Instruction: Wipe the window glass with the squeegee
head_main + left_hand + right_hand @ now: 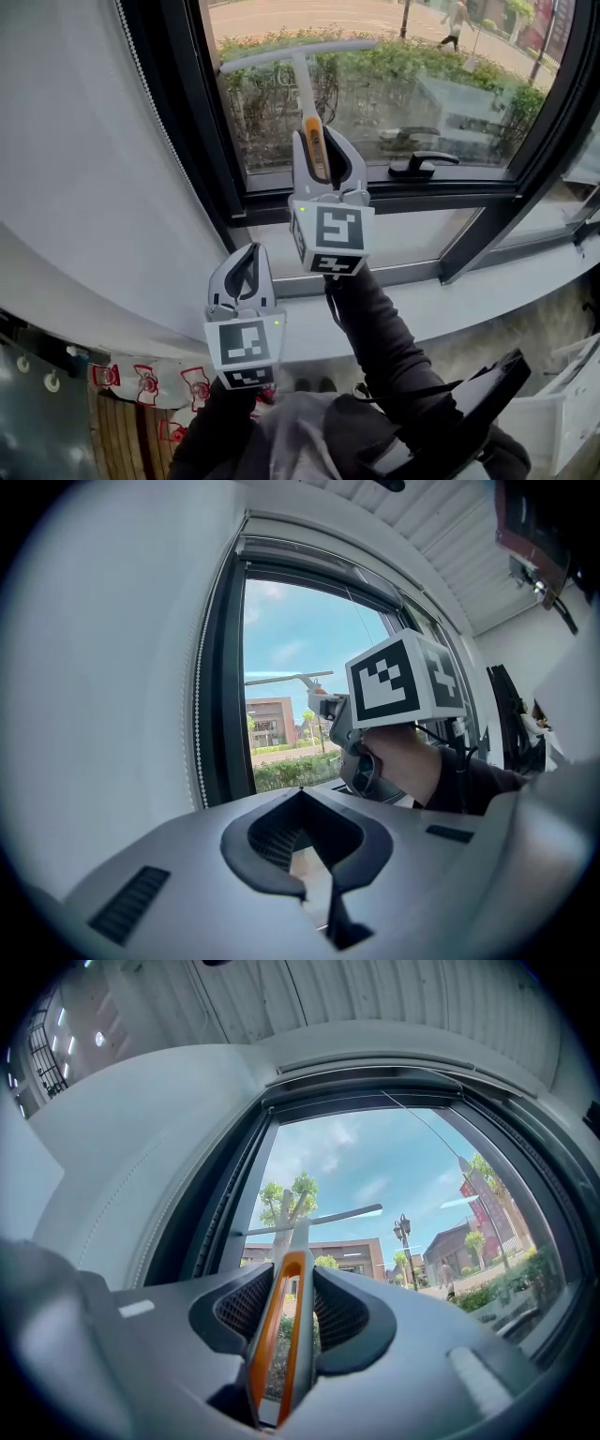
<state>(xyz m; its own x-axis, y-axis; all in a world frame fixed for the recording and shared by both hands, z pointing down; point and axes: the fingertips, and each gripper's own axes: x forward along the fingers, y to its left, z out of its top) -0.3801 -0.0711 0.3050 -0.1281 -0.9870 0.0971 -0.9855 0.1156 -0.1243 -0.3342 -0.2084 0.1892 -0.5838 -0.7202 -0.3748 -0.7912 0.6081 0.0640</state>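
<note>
Beyond window glass (394,103), hedge (412,58) and street (309,14). Clamped in right gripper (323,142) jaws: squeegee (302,70) handle, long axis pointing up-pane, blade crosswise near the frame's (202,122) left edge. Left gripper (249,258), jaws together and empty, lower, farther off.

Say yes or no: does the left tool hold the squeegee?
No; the squeegee sits clamped in the right tool, while the left tool holds nothing.

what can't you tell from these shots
- Blade contact: neither the head view nor the right gripper view shows whether the squeegee touches the window glass.
- Handle's lower end: hidden between the jaws of the right gripper in every view.
- Passer-by outside: too small, head view.
</note>
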